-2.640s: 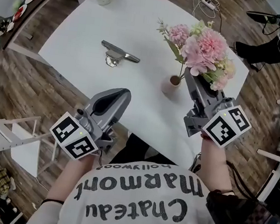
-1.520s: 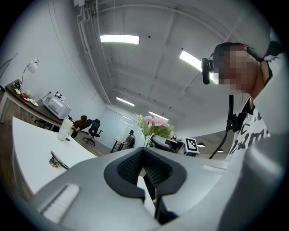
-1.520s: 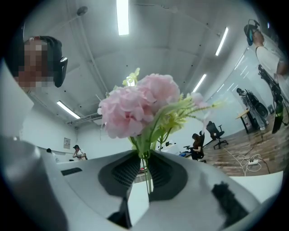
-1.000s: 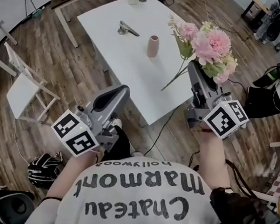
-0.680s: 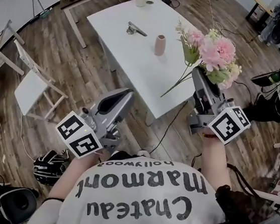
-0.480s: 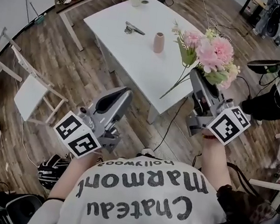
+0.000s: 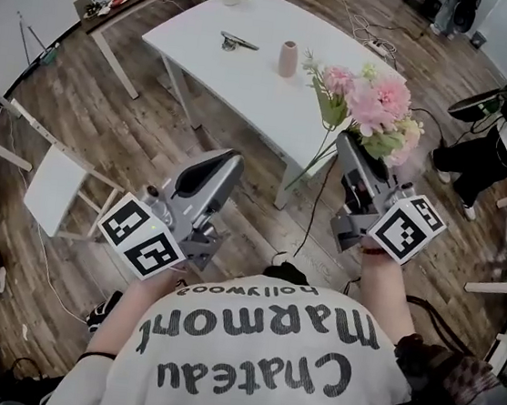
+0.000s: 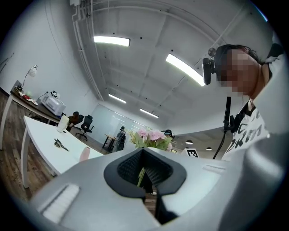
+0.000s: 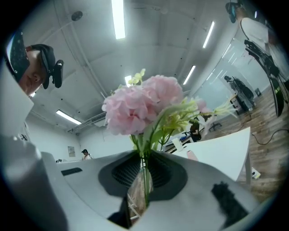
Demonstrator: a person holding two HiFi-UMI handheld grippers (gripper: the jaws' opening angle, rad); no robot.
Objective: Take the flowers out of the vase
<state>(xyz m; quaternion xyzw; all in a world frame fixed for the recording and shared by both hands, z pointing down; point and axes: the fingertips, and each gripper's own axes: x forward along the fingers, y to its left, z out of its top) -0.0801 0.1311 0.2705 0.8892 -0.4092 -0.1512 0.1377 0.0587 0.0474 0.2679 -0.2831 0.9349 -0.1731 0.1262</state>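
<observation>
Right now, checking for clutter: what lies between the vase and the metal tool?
Head view: only bare tabletop between vase and metal tool.

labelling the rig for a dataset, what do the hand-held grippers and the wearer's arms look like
The left hand-held gripper and right hand-held gripper are smooth grey shells tapering to dark ribbed pads. Each carries a white cube printed with black square markers. The person wears a white short-sleeved T-shirt with dark lettering.

My flowers (image 7: 373, 102), pink blooms with pale buds and green leaves, stand upright, their thin stems pinched between the jaws of my right gripper (image 7: 344, 146). The vase (image 7: 288, 59), small and pink, stands upright and empty on the white table (image 7: 241, 81), well apart from them.
</observation>
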